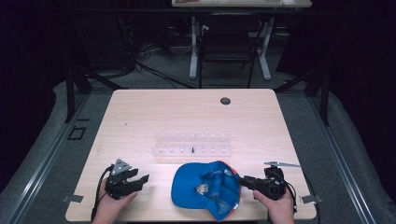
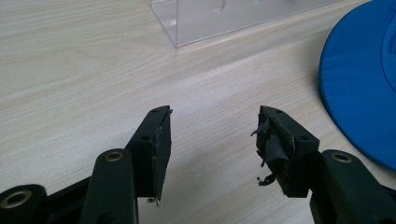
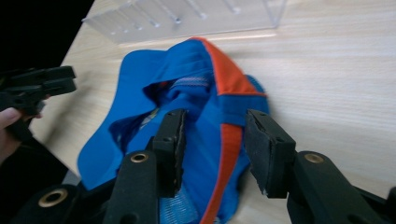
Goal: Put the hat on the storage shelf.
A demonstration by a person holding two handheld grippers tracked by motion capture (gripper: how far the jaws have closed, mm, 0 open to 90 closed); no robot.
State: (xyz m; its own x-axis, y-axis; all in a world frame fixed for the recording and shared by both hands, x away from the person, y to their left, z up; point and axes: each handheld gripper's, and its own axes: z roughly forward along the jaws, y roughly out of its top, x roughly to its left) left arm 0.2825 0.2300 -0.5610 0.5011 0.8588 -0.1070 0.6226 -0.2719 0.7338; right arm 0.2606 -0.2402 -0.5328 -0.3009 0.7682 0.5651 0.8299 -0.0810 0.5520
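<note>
A blue cap (image 1: 205,189) with orange trim lies upside down near the table's front edge, its brim toward the left. My right gripper (image 1: 243,182) reaches in from the right at the cap's rear edge. In the right gripper view its jaws (image 3: 212,121) stand apart astride the blue fabric and orange band of the cap (image 3: 196,88), and the pads do not visibly press on it. My left gripper (image 1: 142,176) rests open on the table left of the cap, with bare wood between its jaws (image 2: 215,121). The cap's brim (image 2: 359,84) lies to its right.
A clear plastic rack (image 1: 192,143) with small pegs stands across the table's middle, just behind the cap. A dark round grommet (image 1: 225,101) sits near the far edge. The wooden table (image 1: 187,112) ends close to both hands. A chair (image 1: 227,46) stands beyond the table.
</note>
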